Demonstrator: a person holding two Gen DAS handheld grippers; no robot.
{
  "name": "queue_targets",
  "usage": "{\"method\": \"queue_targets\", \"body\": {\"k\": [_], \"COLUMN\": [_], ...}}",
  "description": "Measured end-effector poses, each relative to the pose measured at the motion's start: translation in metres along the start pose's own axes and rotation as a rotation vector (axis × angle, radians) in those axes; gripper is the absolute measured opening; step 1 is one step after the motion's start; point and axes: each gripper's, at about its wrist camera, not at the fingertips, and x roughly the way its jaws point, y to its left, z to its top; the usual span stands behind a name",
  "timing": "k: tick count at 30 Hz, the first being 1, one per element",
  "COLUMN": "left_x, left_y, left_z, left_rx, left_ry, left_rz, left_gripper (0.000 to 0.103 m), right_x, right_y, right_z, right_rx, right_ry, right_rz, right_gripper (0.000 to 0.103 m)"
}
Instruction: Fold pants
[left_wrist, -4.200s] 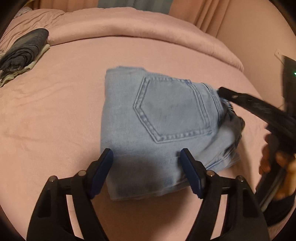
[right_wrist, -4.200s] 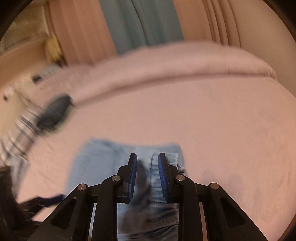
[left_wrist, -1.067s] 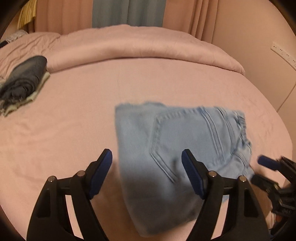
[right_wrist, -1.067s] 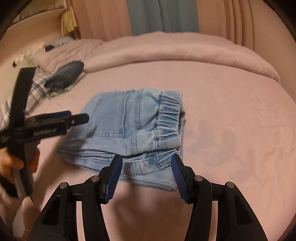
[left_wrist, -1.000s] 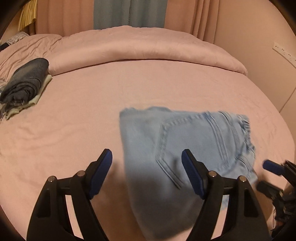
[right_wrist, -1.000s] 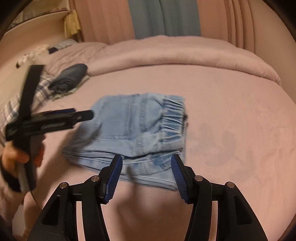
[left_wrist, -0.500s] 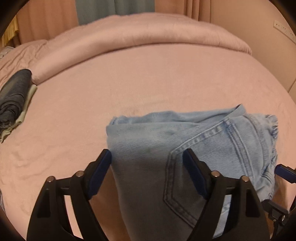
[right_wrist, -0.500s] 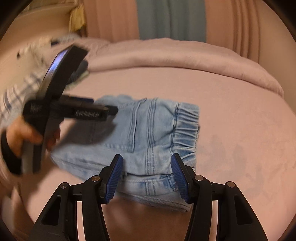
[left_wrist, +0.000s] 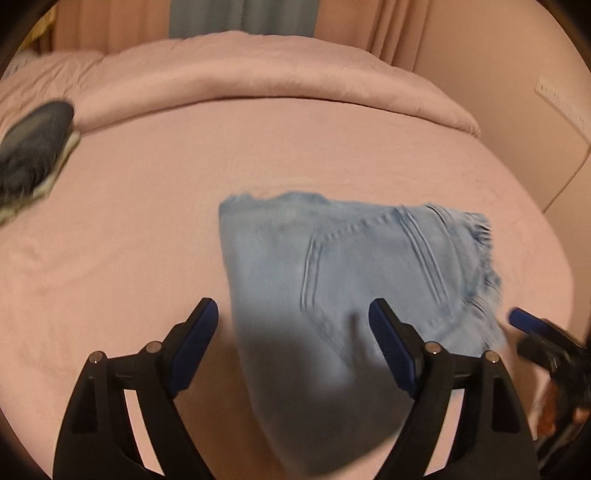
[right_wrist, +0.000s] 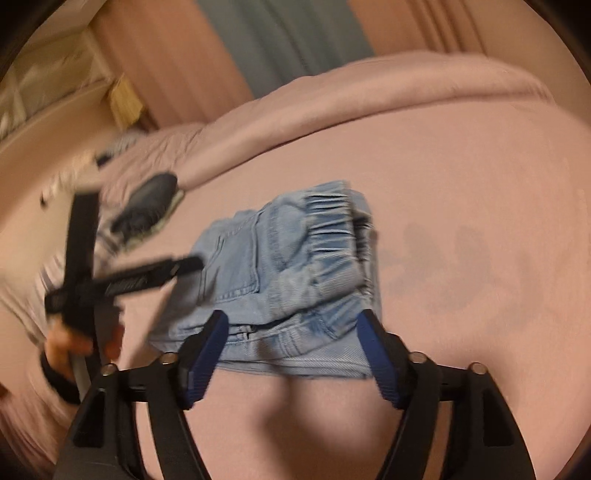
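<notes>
**Folded denim on the pink bed, both grippers spread wide**

On the pink bedspread, soft and faintly wrinkled, lie the pants: pale blue denim folded into a thick, roughly square bundle. Seen from the left wrist camera, a stitched back pocket faces up, double seams running across it, and the far right edge is ruffled. From the right wrist camera that ruffle shows up as a gathered elastic waistband, with the layered folds of denim stacked beneath it.

Now to the tools. The left gripper is spread wide, black arms with ribbed blue pads, nothing between them. It sits over the near edge of the bundle; whether it touches the cloth is hard to tell through the blur and the shadow. The denim runs forward and to the right from between its fingers.

The right gripper is also spread wide and holds nothing. Its blue pads bracket the near folded edge of the pants, with the bundle lying just ahead of the tips. Contact cannot be judged here either.

Across the way, the right wrist view catches the left gripper beside the bundle's left side, gripped by a hand. A dark folded garment rests well apart near the rolled pink duvet, with curtains behind.
</notes>
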Motion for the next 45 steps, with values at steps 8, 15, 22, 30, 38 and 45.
{"method": "queue_targets", "body": {"k": [8,15,22,30,38,45], "left_x": [-0.02,-0.009,0.006,0.016,0.028,0.027], "left_y": [0.048,0.039,0.037,0.037,0.029,0.015], "left_z": [-0.045,-0.044,-0.034,-0.023,-0.012,-0.012], "left_rx": [-0.348,-0.439,-0.454,-0.468,-0.45,-0.332], "left_ry": [0.059,0.13,0.17,0.19,0.179,0.178], "left_rz": [-0.2,-0.327,-0.378,-0.417,-0.389,-0.227], "left_gripper": [0.084,0.084,0.084,0.087,0.093,0.057], "right_x": [0.002,0.009,0.025,0.05,0.063,0.062], "right_y": [-0.035,-0.045,-0.055,-0.056,-0.05,-0.044], "right_z": [-0.008,-0.008,0.005,0.021,0.03,0.028], "right_rx": [0.237,0.334,0.407,0.416,0.349,0.276], "right_ry": [0.061,0.115,0.181,0.248,0.262,0.234], "right_rz": [0.1,0.107,0.145,0.163,0.144,0.127], "right_gripper": [0.077,0.08,0.084,0.084,0.089,0.088]}}
